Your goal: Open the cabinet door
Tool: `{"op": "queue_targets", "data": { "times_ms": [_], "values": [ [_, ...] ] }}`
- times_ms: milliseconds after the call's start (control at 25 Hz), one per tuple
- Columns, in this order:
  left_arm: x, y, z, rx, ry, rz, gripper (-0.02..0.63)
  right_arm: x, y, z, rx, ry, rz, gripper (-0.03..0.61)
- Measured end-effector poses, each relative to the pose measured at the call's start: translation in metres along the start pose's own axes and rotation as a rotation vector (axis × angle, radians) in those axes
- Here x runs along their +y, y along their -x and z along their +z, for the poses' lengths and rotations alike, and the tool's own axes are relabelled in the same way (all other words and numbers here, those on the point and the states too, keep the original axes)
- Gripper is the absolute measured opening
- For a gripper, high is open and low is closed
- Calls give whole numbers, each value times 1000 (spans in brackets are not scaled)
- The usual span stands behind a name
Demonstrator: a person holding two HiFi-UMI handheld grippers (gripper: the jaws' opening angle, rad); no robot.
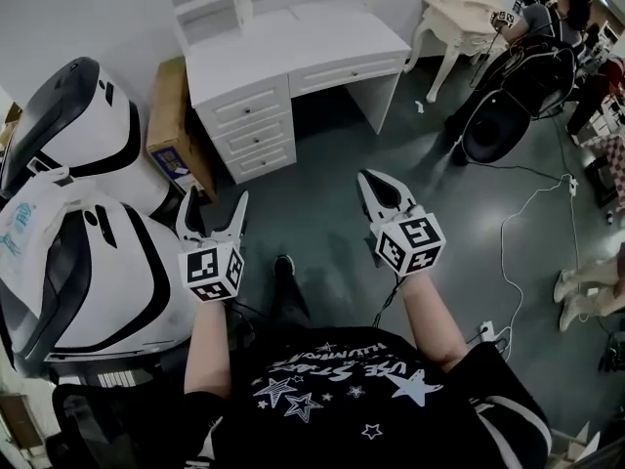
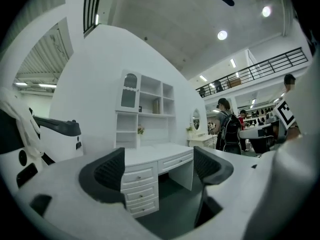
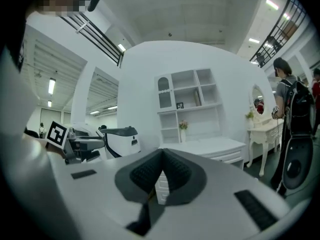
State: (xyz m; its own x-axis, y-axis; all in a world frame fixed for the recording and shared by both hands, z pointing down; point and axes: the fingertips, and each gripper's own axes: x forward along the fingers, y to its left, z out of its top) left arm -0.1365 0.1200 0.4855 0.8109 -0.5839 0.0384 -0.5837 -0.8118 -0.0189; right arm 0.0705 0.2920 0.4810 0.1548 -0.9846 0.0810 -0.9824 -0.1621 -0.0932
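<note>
**Both grippers level, well short of the white cabinet**

The left gripper (image 1: 217,203) has its jaws spread wide, with nothing between the dark ribbed pads. Through the gap, well beyond the tips, shows the three-drawer stack of the white wooden table (image 2: 150,156). The right gripper (image 1: 366,177) has its jaws fully together, tips touching, and grips nothing.

The small arched glass cabinet door (image 2: 129,90) is at the top left of the white open shelf unit (image 2: 150,106) standing on the back of that table. In the left gripper view it lies far ahead of the jaws and above the left one. In the right gripper view it is straight above the closed tips. It sits closed in its frame, and neither gripper touches it.

Left of the left jaws, nearer than the table, stands a rounded white-and-black moulded machine (image 1: 78,135). A brown cardboard box (image 1: 171,115) leans between it and the drawers. Bare grey floor (image 1: 332,223) lies under both pairs of jaws. Far to the right of the right jaws are a curved-leg white dressing table (image 1: 459,18) and a person with a black backpack (image 3: 295,109)
</note>
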Motion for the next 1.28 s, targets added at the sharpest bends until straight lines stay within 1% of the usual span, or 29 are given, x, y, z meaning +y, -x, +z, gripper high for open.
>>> {"op": "queue_targets", "data": {
  "times_ms": [120, 280, 360, 560, 800, 1080, 1280],
  "values": [
    [24, -38, -6, 15, -7, -7, 448, -13, -39, -4, 25, 5, -8, 6],
    [65, -91, -9, 17, 14, 1, 449, -35, -108, 2, 48, 25, -18, 6],
    [89, -114, -8, 18, 12, 13, 449, -41, -144, 10, 50, 31, -23, 6],
    [143, -164, 4, 12, 24, 11, 449, -45, -222, 35, 41, 40, -22, 6],
    [194, -219, 31, -23, 10, -5, 449, -41, -311, 64, 16, 64, -5, 6],
    [224, -282, 57, -26, -11, -82, 449, -44, -384, 100, -35, 102, -4, 6],
    [226, -324, 94, -77, -35, -136, 449, -58, -416, 138, -99, 127, -2, 6]
  ]
}}
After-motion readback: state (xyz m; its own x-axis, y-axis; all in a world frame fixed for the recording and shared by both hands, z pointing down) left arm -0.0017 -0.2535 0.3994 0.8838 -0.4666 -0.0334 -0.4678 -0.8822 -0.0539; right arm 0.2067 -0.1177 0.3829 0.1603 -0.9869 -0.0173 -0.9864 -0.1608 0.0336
